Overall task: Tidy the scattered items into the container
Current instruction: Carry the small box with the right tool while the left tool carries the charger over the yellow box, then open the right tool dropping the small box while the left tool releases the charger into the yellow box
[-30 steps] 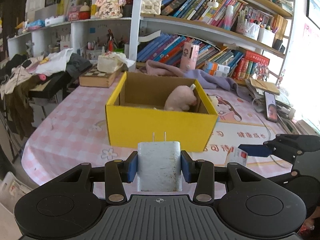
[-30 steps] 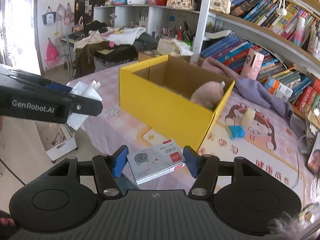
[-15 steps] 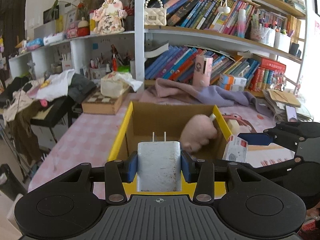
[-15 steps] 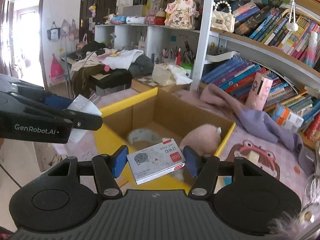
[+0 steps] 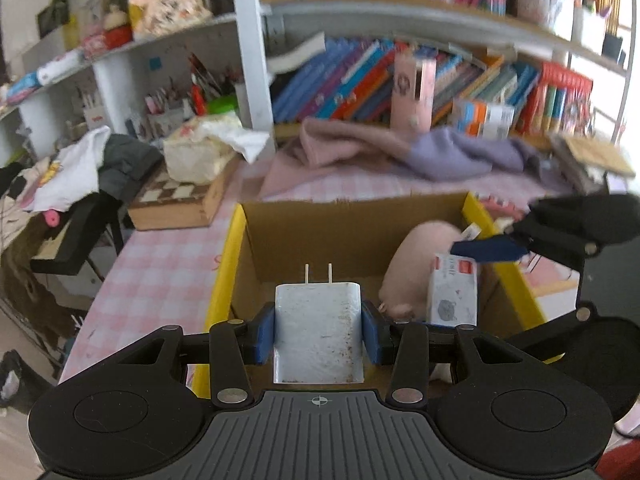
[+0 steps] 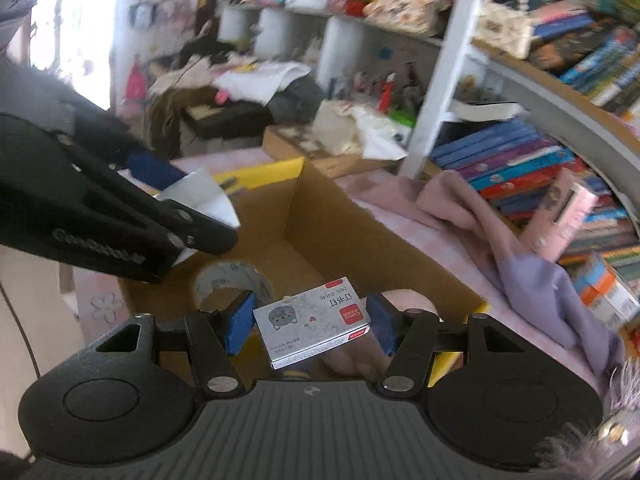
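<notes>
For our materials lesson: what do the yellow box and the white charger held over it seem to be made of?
Yellow box: corrugated cardboard, apparently; plain brown matte inside, yellow outer faces and rim. White charger in the left gripper: probably hard plastic, smooth but speckled with marks, with two thin metal-looking prongs.

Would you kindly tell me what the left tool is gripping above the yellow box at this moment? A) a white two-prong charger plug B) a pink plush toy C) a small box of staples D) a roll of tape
A: the left tool is shut on a white charger plug with two prongs pointing forward, held over the yellow box, while the small staple box sits in the right tool.
</notes>
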The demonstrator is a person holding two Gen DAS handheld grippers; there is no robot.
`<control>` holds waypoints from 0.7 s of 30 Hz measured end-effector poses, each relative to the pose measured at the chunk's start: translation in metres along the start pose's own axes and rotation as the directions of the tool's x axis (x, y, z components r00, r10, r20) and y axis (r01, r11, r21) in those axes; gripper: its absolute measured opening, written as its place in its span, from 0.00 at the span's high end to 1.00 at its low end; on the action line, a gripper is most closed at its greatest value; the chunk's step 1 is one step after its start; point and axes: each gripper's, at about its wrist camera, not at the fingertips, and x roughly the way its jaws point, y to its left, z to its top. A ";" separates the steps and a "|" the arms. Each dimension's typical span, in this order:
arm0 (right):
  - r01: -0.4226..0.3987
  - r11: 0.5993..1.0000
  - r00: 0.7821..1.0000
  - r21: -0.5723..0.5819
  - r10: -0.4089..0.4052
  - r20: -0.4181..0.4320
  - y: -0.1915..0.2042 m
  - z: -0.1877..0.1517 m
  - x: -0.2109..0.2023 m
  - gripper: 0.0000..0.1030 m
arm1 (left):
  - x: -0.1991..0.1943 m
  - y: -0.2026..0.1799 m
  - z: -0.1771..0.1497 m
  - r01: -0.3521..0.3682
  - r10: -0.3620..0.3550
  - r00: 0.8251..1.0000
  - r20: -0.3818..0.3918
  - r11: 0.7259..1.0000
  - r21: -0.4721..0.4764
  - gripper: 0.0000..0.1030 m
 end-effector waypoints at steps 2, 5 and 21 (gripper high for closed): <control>-0.038 0.998 0.999 -0.040 0.037 -0.033 -0.003 0.005 0.016 0.43 | 0.013 0.001 0.003 0.011 -0.011 0.999 -0.033 1.000 -0.005 0.59; -0.092 0.985 0.993 -0.147 0.079 -0.089 -0.002 0.012 0.039 0.43 | 0.034 0.006 0.004 0.046 -0.050 0.994 -0.097 0.998 -0.047 0.59; -0.200 0.872 0.971 -0.446 0.114 -0.212 0.006 0.019 0.094 0.43 | 0.069 0.007 0.012 0.008 -0.011 0.984 -0.176 1.000 -0.020 0.56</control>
